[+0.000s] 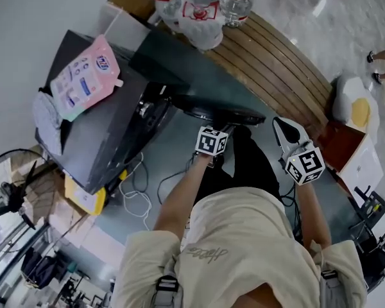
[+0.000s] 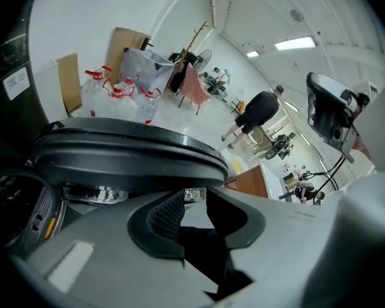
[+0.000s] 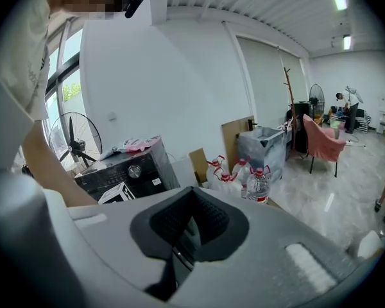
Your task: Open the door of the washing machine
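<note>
Your left gripper had its jaws spread wide on nothing, with the open door just beyond at twelve o'clock. Your right gripper was pinched together, empty. At ten o'clock in the head view, a pink pouch lay atop the washing machine (print unreadable).

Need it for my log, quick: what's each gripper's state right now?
Left gripper: open, holding nothing; the door is just ahead.
Right gripper: closed, holding nothing.

Pink pouch beside grey cloth; water bottles clustered by wooden slatted platform; standing fan.
</note>
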Tool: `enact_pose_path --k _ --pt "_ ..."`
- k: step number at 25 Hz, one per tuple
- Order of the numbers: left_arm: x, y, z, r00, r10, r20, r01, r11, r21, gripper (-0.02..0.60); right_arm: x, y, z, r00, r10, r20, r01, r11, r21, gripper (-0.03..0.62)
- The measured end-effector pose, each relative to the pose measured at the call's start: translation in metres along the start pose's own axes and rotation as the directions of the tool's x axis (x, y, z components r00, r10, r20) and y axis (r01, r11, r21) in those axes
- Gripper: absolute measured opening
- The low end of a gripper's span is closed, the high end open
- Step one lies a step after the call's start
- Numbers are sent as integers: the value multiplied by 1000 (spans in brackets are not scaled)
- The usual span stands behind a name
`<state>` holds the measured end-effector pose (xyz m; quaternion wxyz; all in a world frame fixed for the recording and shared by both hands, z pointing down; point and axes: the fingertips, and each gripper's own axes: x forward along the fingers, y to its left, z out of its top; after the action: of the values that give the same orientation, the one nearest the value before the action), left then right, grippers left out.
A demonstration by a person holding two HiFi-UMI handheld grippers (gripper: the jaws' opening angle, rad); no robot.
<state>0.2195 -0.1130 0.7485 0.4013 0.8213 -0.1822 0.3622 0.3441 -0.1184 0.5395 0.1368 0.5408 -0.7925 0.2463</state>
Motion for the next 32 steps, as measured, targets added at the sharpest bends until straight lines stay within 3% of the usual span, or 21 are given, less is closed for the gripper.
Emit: enact_pose_path --k 10,18,32 --pt "11 14 41 995 91 44 -87 992 -95 140 32 -43 16 994 106 -18 -106 994 -10 2" --pt "18 28 72 986 147 79 -135 980 -143 141 46 -66 25 989 142 -30 -143 990 -12 2" --pt "12 71 119 952 259 162 -203 933 -298 146 59 -99 37 985 166 -46 -167 986 -15 2"
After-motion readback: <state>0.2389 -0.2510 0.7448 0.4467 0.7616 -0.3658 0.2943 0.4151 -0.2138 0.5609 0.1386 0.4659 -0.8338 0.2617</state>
